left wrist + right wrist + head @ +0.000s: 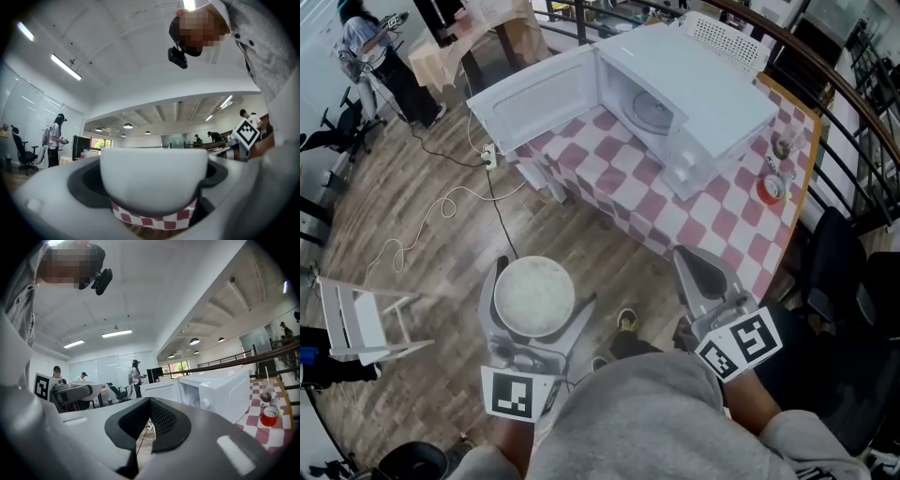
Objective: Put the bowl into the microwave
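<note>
Bowl (533,295): white, stiff, smooth, probably light and breakable. My left gripper (542,289) clamps its sides. Right gripper (698,267): clenched, empty. Microwave (712,89): door open.

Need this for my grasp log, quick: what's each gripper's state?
Left gripper: closed on the white bowl.
Right gripper: fingers closed, holding nothing.
</note>
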Motion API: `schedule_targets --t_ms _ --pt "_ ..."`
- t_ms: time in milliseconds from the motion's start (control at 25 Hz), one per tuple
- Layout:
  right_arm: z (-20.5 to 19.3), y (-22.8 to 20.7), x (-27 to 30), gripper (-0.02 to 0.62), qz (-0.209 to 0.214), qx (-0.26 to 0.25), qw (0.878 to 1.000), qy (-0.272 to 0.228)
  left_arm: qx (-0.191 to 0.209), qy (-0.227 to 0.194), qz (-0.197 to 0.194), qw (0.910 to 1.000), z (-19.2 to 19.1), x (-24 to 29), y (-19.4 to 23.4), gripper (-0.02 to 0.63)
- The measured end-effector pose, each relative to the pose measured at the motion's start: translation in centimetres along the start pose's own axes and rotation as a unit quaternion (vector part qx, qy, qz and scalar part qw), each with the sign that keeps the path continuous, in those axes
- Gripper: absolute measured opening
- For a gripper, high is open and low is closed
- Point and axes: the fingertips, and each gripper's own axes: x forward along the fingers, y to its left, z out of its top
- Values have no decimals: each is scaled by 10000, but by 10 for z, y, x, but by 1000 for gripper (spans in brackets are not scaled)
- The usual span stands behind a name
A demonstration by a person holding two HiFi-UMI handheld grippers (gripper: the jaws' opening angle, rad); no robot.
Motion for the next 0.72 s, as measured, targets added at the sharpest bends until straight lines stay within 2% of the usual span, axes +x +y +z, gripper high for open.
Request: schedule_targets --t_ms 240,720 --pt "1 -21 8 -3 33 50 10000 -18 114 140 -5 9998 -7 19 -5 532" --pt "6 -35 23 -3 290 95 9995 -121 251 66 172 9995 -4 36 -9 532"
